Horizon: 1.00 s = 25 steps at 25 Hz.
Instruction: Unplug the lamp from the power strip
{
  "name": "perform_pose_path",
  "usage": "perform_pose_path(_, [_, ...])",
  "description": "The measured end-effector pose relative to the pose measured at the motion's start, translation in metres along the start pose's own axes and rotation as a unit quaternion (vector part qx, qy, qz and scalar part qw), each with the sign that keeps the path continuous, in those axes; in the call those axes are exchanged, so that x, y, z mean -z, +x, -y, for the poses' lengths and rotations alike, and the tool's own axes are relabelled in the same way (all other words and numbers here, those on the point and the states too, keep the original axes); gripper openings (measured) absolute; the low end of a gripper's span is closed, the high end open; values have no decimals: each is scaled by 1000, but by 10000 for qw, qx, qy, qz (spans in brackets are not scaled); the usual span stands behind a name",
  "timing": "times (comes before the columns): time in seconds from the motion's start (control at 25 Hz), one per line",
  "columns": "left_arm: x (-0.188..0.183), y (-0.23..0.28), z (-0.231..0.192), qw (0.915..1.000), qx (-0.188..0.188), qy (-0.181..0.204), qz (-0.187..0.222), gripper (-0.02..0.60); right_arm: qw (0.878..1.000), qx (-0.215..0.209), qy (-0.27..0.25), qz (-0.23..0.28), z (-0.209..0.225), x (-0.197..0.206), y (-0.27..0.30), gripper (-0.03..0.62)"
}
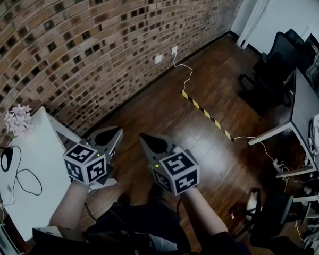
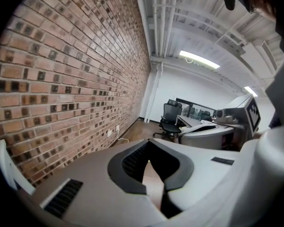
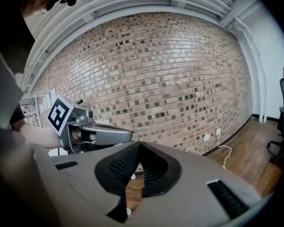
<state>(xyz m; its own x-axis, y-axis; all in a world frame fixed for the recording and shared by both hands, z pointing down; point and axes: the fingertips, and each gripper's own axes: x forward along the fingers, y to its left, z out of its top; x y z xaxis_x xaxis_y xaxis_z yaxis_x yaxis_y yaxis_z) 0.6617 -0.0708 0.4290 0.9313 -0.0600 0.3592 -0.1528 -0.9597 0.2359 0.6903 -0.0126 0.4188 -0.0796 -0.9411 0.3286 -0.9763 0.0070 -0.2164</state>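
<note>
On the white table (image 1: 42, 142) at the left edge of the head view lies a black lamp part (image 1: 6, 158) with a thin black cable (image 1: 27, 180) looped beside it. I cannot make out a power strip. My left gripper (image 1: 116, 133) (image 2: 149, 142) hangs just right of the table, over the wooden floor, its jaws together with nothing between them. My right gripper (image 1: 144, 138) (image 3: 139, 144) is close beside it, also shut and empty. In the right gripper view the left gripper (image 3: 125, 136) shows ahead at the left, in front of the brick wall.
A brick wall (image 1: 85, 41) runs along the far side with two white outlets (image 1: 174, 50) and a white cord (image 1: 187, 76) trailing onto the floor. Pale flowers (image 1: 18, 119) stand on the table. Yellow-black tape (image 1: 207, 114), an office chair (image 1: 271, 62) and a desk (image 1: 303, 105) are at the right.
</note>
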Motion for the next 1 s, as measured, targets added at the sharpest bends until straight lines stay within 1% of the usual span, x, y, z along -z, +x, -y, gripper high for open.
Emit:
perform_pose_path(0.08, [-3,5,0,9999,-166,-25,7,-8,9998,-168,46,16,9,-3,0,3])
perform_pose_path(0.24, [-7,10,-2,9986,-513,-76,36,-8,9979,-634,90,68,17,-10,1,2])
perform_pose_path(0.48, [-13,13,-4,9958,-901,-138,125,-8,9951,-988,27,79,27,-16,3,0])
perform_pose_path(0.68, [-19,22,-3,9955,-922,-101,176,-8,9945,-1038,37,110,32,-20,1,0])
perform_pose_path(0.8, [-23,29,-6,9963,-823,-113,219,-8,9955,-938,32,109,39,-23,2,0])
perform_pose_path(1.0, [-29,41,-20,9971,-627,-247,350,-8,9973,-736,-49,0,45,-28,13,0])
